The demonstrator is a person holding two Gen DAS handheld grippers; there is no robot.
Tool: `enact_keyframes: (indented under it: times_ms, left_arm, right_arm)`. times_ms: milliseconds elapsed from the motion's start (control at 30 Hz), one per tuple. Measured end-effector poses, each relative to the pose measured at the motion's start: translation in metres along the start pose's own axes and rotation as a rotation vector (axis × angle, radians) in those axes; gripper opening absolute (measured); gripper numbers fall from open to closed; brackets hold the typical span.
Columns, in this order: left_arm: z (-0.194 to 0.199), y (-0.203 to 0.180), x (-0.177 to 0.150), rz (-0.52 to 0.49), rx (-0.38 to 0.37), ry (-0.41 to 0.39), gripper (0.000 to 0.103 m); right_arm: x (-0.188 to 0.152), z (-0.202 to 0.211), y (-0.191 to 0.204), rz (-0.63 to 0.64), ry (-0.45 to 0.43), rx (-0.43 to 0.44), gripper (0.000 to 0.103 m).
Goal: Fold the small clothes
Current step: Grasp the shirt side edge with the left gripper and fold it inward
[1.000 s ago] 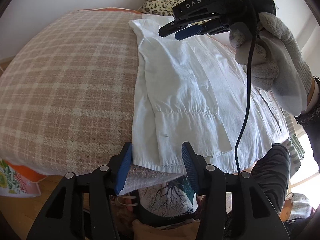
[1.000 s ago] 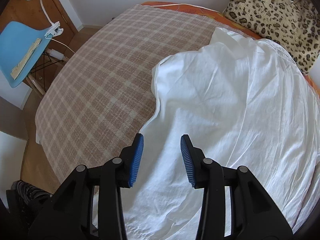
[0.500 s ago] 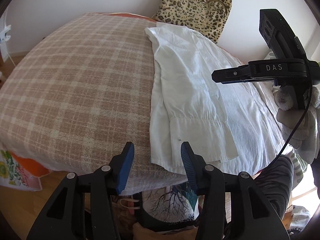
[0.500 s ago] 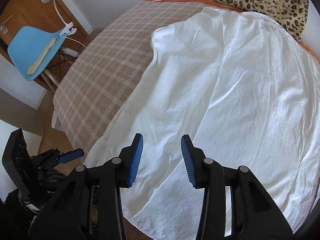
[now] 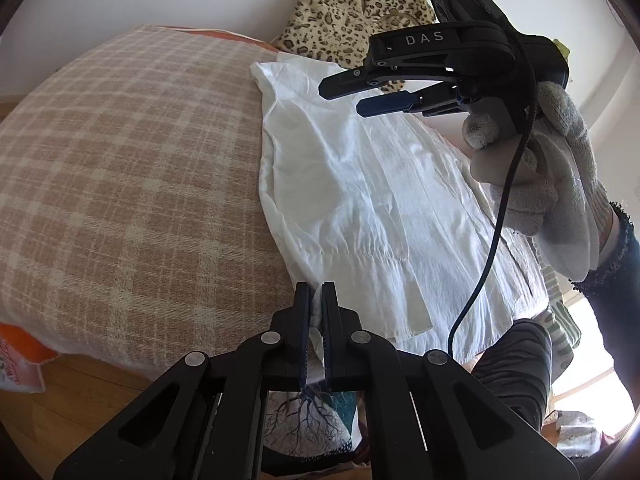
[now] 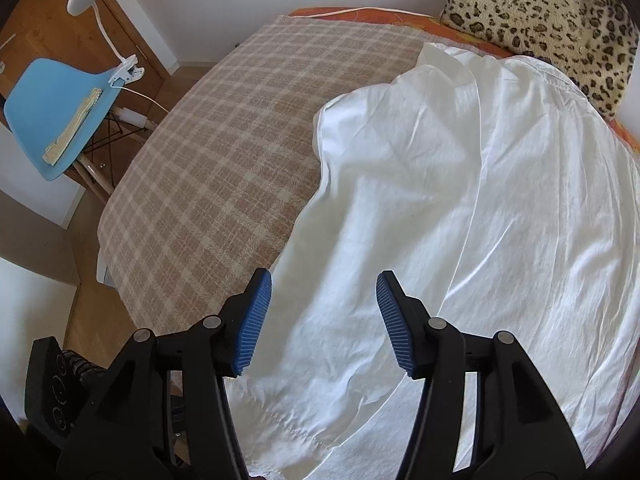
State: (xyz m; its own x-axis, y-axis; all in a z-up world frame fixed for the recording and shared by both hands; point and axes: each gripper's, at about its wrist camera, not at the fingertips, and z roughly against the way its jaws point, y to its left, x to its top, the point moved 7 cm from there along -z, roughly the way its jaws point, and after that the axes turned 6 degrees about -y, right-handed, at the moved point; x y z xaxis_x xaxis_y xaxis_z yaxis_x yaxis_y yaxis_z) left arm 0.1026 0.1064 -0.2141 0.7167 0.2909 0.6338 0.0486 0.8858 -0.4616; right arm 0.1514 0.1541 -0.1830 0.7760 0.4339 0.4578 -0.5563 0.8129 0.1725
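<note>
White cotton shirt (image 5: 360, 200) on the bed (image 5: 120, 180): light, limp, best held at hems. Left gripper (image 5: 315, 300) clamps its near hem corner; right gripper (image 6: 324, 320) opening above it, empty.

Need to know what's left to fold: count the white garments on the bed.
1. A white shirt lies along the plaid blanket's right side, below the leopard-print cushion. Others may be hidden beneath it.

The right claw (image 6: 324, 312), jaws opening, hangs over the white shirt (image 6: 460, 220) on the plaid blanket (image 6: 224, 168).
</note>
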Motion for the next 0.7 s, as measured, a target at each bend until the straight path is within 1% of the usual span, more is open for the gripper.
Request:
enact_keyframes:
  times_ms: [67, 200, 267, 400, 500, 567, 600, 633, 667, 700]
  left_arm:
    - [0.001, -0.002, 0.002, 0.009, -0.017, -0.006, 0.004]
    - [0.0, -0.006, 0.006, -0.006, -0.034, -0.017, 0.003]
    - [0.0, -0.008, 0.004, -0.015, -0.038, -0.015, 0.003]
    - [-0.003, -0.007, -0.001, -0.011, -0.043, -0.001, 0.003]
    - [-0.004, -0.003, -0.005, 0.012, -0.04, 0.016, 0.003]
    - [-0.006, 0.004, -0.007, 0.058, -0.035, 0.04, 0.012]
    - [-0.007, 0.011, -0.009, 0.084, -0.019, 0.053, 0.03]
    - [-0.006, 0.013, -0.009, 0.106, -0.029, 0.05, 0.038]
    - [-0.005, 0.014, -0.008, 0.117, -0.031, 0.041, 0.04]
    - [-0.006, 0.015, -0.008, 0.111, -0.026, 0.04, 0.04]
  right_arm:
    - [0.022, -0.005, 0.0, 0.007, -0.019, -0.046, 0.06]
    - [0.064, -0.028, 0.003, -0.005, -0.013, -0.087, 0.06]
    - [0.081, -0.044, 0.006, 0.002, -0.016, -0.132, 0.06]
    - [0.103, -0.082, 0.008, 0.055, 0.016, -0.272, 0.06]
    - [0.112, -0.104, 0.007, 0.077, 0.03, -0.334, 0.06]
    - [0.113, -0.115, 0.006, 0.082, 0.056, -0.35, 0.06]
    - [0.113, -0.12, 0.005, 0.083, 0.064, -0.359, 0.059]
    - [0.113, -0.123, 0.004, 0.089, 0.071, -0.37, 0.055]
    - [0.113, -0.125, 0.004, 0.097, 0.079, -0.377, 0.052]
    - [0.113, -0.127, 0.004, 0.104, 0.084, -0.386, 0.047]
